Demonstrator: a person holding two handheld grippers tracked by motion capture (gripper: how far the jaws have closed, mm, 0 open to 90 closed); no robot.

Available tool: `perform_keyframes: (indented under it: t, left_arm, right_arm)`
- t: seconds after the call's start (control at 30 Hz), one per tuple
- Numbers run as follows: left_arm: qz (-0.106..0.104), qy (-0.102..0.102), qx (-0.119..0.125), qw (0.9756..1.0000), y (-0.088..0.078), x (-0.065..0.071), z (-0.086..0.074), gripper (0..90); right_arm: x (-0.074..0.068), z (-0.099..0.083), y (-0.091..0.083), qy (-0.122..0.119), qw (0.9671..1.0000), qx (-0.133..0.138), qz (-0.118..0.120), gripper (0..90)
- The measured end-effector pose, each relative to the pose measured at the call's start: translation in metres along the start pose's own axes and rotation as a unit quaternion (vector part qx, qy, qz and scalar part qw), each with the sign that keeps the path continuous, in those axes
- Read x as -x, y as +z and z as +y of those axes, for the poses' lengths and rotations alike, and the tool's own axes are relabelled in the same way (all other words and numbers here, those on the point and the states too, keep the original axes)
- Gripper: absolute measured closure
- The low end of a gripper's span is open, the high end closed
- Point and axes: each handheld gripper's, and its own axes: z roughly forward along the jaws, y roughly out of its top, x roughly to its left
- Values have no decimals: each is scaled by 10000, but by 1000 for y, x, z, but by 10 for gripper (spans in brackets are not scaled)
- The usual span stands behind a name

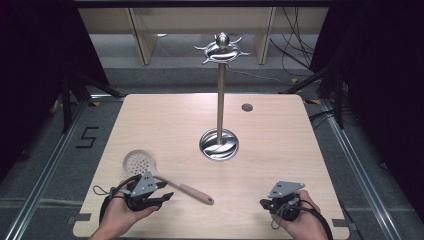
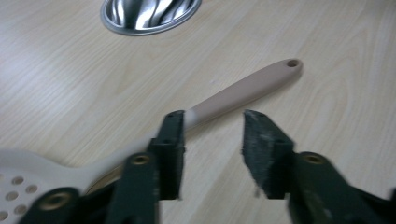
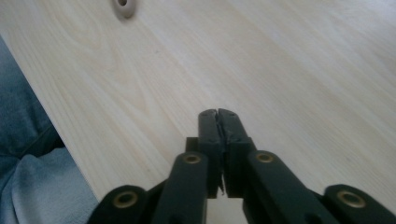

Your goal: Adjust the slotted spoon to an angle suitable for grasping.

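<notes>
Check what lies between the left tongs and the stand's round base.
Bare tabletop. In the high view, the left tongs sit at the skimmer, and plain wood runs from there to the base.

Even overhead light on the pale bench (image 1: 280,150), surroundings dark; glare on the steel base (image 2: 149,14) beyond the motion-blurred fingers (image 2: 266,154).

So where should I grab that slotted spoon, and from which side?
Grip the slotted spoon on its straight beige handle, past the round perforated head. It lies flat on the table, so come down from above with the jaws straddling the handle crosswise. The open left gripper is already beside it, one jaw over the handle.
</notes>
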Motion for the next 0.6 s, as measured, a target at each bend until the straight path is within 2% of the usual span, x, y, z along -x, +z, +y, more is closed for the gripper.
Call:
perform_keyframes:
  t: [0.07, 0.1, 0.13, 0.17, 0.2, 0.23, 0.27, 0.3, 0.33, 0.37, 0.4, 0.43, 0.47, 0.5, 0.53, 0.57, 0.6]
  left_arm:
    - [-175, -21, -98, 9998, 6, 5, 5, 739]
    - [-306, 20, -195, 9993, 10, 7, 8, 789]
    - [-380, 82, -301, 9988, 16, 10, 11, 831]
    - [-459, 169, -415, 9979, 21, 11, 14, 871]
    - [-514, 250, -542, 9969, 25, 12, 18, 891]
    - [-619, 278, -657, 9955, 30, 13, 21, 893]
    - [-723, 345, -802, 9936, 34, 14, 25, 894]
    - [-877, 512, -1089, 9888, 38, 12, 30, 894]
    - [-956, 553, -1204, 9866, 45, 12, 35, 893]
    - [-968, 554, -1267, 9857, 49, 14, 37, 894]
    - [-968, 554, -1267, 9857, 49, 14, 37, 894]
    - [-959, 588, -1349, 9844, 60, 18, 45, 894]
    - [-966, 708, -1437, 9823, 65, 20, 51, 894]
    - [-966, 708, -1437, 9823, 65, 20, 51, 894]
    - [-996, 910, -1639, 9772, 69, 23, 59, 894]
    - [-979, 906, -1692, 9765, 71, 26, 63, 895]
    - [-997, 919, -1748, 9752, 73, 27, 66, 895]
  right_arm:
    - [3, -2, -2, 88, 9999, 68, -47, 900]
    - [3, -2, -2, 238, 9996, 98, -86, 900]
    - [6, -2, -3, 199, 9997, 86, -104, 900]
    - [8, -1, -4, 210, 9997, 13, -85, 900]
    - [10, -2, -2, 215, 9996, 127, -136, 900]
    - [10, -2, -1, 323, 9994, 95, -115, 900]
    - [12, -2, -2, 221, 9997, 72, -110, 900]
    - [12, -2, -3, 277, 9996, 64, -92, 900]
    - [10, -2, -4, 377, 9992, 84, -82, 900]
    - [10, -3, -1, 354, 9987, 339, -140, 900]
    - [10, -2, -2, 359, 9988, 308, -131, 900]
    - [9, -1, -5, 381, 9992, 112, -82, 898]
    - [8, 0, -5, 365, 9992, 127, -93, 895]
    - [8, 0, -5, 365, 9992, 127, -93, 895]
    - [6, 2, -6, 435, 9990, 112, -44, 882]
    - [7, 1, -4, 297, 9993, 233, -86, 880]
    - [5, 1, -3, 327, 9991, 241, -80, 876]
